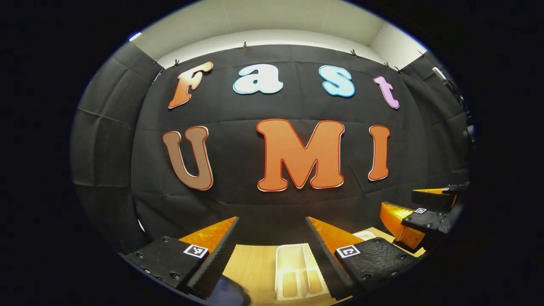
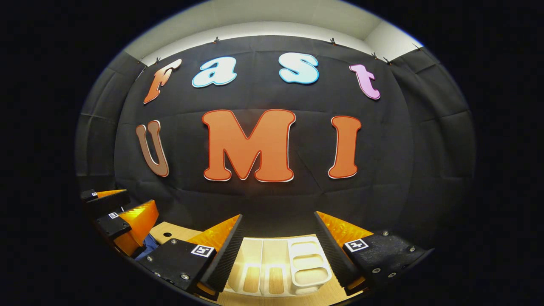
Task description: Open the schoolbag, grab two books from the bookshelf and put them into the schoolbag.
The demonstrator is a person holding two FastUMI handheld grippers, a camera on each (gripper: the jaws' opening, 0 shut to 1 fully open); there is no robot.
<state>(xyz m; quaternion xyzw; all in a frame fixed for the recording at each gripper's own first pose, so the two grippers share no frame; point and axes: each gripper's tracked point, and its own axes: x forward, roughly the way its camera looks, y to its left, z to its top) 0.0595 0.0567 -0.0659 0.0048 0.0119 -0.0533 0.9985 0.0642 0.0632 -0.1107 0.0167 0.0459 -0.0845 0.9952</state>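
The black cloth wall (image 1: pixel 272 204) is standing straight ahead of both grippers, running from nine o'clock round to three o'clock. Below it, a pale wooden tabletop (image 1: pixel 250 267) is lying at six o'clock. A white plastic bookshelf with upright dividers (image 2: pixel 276 263) is sitting on that tabletop; in the right gripper view it is lying at six o'clock, between that gripper's fingers, and I cannot see any books in its slots. In the left gripper view the same shelf (image 1: pixel 295 270) is sitting at six o'clock, partly behind the finger on the right.

The left gripper (image 1: pixel 272 250) is hovering with its jaws spread wide, holding nothing. The right gripper (image 2: pixel 278 250) is hovering likewise, jaws wide apart and empty.

A dark blue fabric patch (image 1: pixel 225 293), possibly the schoolbag, is peeking in at seven o'clock in the left gripper view; I cannot tell for sure.
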